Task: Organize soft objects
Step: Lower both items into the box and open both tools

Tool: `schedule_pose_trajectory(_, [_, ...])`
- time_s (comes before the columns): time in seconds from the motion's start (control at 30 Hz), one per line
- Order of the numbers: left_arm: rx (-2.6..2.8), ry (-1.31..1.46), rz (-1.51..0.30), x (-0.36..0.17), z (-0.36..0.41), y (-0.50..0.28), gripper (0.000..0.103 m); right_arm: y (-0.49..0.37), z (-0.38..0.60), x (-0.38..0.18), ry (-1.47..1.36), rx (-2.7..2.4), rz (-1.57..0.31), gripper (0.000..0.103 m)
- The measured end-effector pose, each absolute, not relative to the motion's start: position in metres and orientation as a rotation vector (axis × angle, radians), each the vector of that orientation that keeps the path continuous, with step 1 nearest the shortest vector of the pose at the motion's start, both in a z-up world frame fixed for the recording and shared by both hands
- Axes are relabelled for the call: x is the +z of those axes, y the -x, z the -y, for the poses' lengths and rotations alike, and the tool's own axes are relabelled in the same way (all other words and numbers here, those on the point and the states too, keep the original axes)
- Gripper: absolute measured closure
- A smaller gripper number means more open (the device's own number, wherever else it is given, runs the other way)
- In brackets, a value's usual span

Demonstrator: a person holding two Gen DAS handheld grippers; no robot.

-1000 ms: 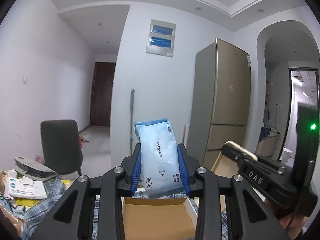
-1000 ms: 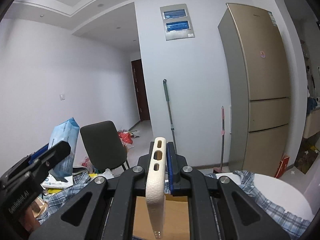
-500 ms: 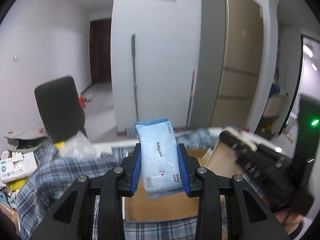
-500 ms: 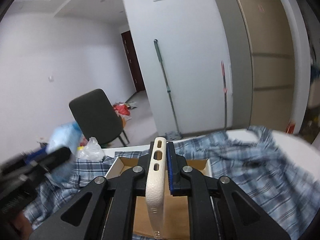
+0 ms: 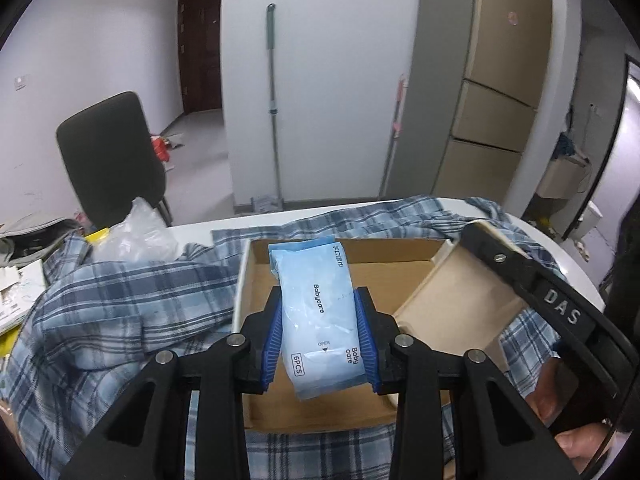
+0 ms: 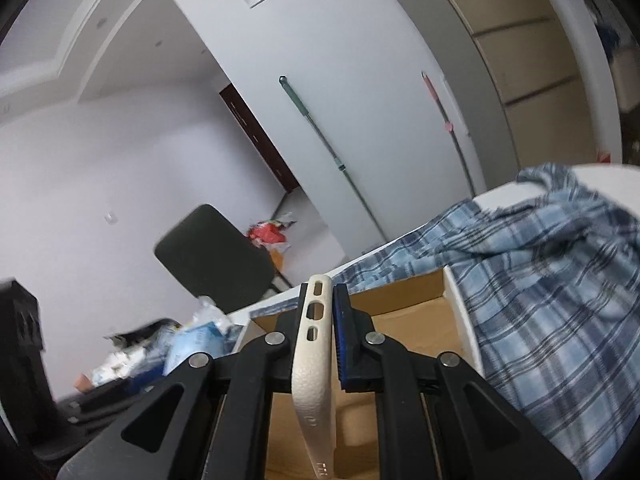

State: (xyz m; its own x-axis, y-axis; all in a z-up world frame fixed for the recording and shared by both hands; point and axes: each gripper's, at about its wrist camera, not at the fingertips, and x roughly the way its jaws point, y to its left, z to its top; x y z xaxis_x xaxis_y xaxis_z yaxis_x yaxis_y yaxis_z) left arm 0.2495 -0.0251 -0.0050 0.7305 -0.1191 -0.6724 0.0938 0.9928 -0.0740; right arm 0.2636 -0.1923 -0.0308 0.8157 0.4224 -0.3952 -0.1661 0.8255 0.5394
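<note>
My left gripper point(image 5: 320, 312) is shut on a light blue Babycare wipes pack point(image 5: 320, 312), held just above the open cardboard box point(image 5: 240, 280). My right gripper point(image 6: 322, 312) is shut on a cream phone case point(image 6: 314, 372), held edge-on over the same box point(image 6: 400, 320). In the left wrist view the right gripper's arm point(image 5: 540, 304) reaches over the box's right side with the cream case point(image 5: 460, 292) in it. The wipes pack shows blurred at the left in the right wrist view point(image 6: 192, 344).
A blue plaid shirt point(image 5: 120, 300) lies around the box on a white round table point(image 5: 192, 230). A clear plastic bag point(image 5: 136, 232) and papers sit at the table's left. A dark chair point(image 5: 108, 160), mop handles and a fridge point(image 5: 500, 100) stand behind.
Both grippers have tipped down from facing the room to over the box, each still holding its object. The right gripper has rolled and tilted.
</note>
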Motion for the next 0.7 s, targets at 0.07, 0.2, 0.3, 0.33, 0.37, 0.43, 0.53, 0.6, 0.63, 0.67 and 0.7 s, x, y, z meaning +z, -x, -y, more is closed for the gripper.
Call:
schedule_pose_trajectory(0.07, [-0.127, 0.033, -0.730, -0.007, 0.029, -0.250, 0.067, -0.268, 0.188, -0.035, -0.496, 0.347, -0.574, 0.094])
schedule_pose_trajectory(0.2, [-0.120, 0.014, -0.753, -0.016, 0.034, -0.255, 0.067, -0.276, 0.177, -0.042, -0.369, 0.307, -0.656, 0.094])
schedule_pose_trajectory(0.3, [-0.117, 0.006, -0.762, -0.020, 0.035, -0.257, 0.067, -0.280, 0.174, -0.046, -0.330, 0.300, -0.710, 0.094])
schedule_pose_trajectory(0.33, [-0.116, 0.006, -0.763, -0.020, 0.035, -0.257, 0.067, -0.281, 0.174, -0.047, -0.320, 0.304, -0.723, 0.094])
schedule_pose_trajectory(0.37, [-0.115, 0.006, -0.761, -0.020, 0.035, -0.257, 0.067, -0.281, 0.174, -0.047, -0.311, 0.308, -0.738, 0.094])
schedule_pose_trajectory(0.43, [-0.114, 0.008, -0.760, -0.020, 0.034, -0.257, 0.067, -0.287, 0.175, -0.051, -0.296, 0.319, -0.790, 0.094])
schedule_pose_trajectory(0.53, [-0.104, 0.021, -0.760, -0.020, 0.032, -0.256, 0.053, -0.294, 0.176, -0.056, -0.289, 0.361, -0.875, 0.088])
schedule_pose_trajectory(0.6, [-0.092, 0.027, -0.739, -0.018, 0.030, -0.254, 0.041, -0.296, 0.176, -0.060, -0.278, 0.385, -0.901, 0.075])
schedule_pose_trajectory(0.63, [-0.090, 0.027, -0.733, -0.016, 0.029, -0.254, 0.041, -0.295, 0.176, -0.060, -0.274, 0.392, -0.901, 0.063])
schedule_pose_trajectory(0.67, [-0.090, 0.027, -0.731, -0.014, 0.028, -0.253, 0.040, -0.293, 0.176, -0.059, -0.267, 0.395, -0.900, 0.051])
schedule_pose_trajectory(0.7, [-0.090, 0.030, -0.731, -0.013, 0.027, -0.253, 0.037, -0.292, 0.175, -0.058, -0.260, 0.401, -0.899, 0.048])
